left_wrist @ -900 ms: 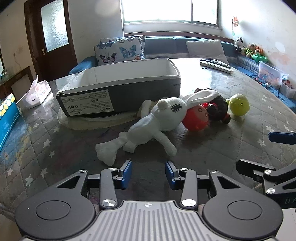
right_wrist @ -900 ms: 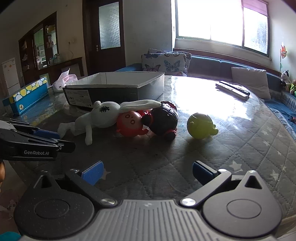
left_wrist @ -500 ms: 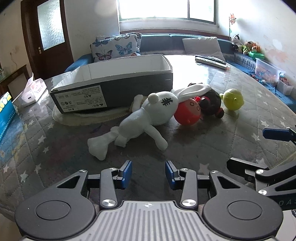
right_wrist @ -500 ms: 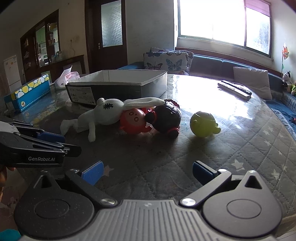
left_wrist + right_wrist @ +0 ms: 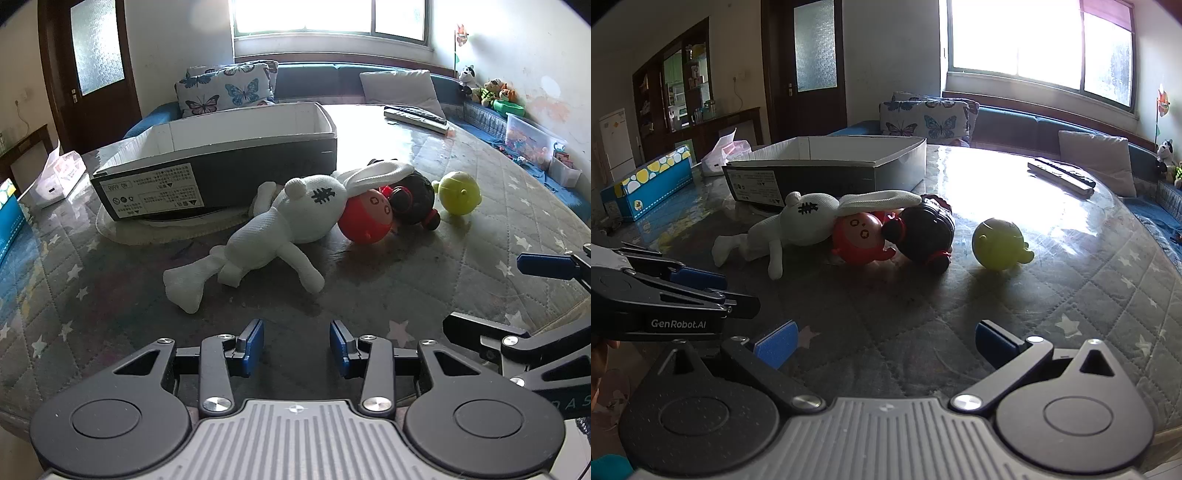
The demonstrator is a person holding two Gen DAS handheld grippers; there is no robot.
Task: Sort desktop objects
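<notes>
Four toys are gathered in a loose row on the grey star-quilted table cover [image 5: 461, 295], just in front of the open white-lined cardboard box [image 5: 236, 162], which is judged to be the bin meant for them. The white knitted plush rabbit [image 5: 280, 229] lies flat, its long axis running diagonally: feet toward the left gripper [image 5: 296, 341], head toward the box's right end, ears draped over the round red vinyl doll [image 5: 364, 221]. A black-and-red round toy [image 5: 927, 232] touches the doll; the yellow-green ball figure [image 5: 999, 243] sits slightly apart. The left gripper's jaws are held moderately parted and empty, aimed at the rabbit's legs; the right gripper [image 5: 886, 345] is spread wide, holding nothing, near the ball figure.
</notes>
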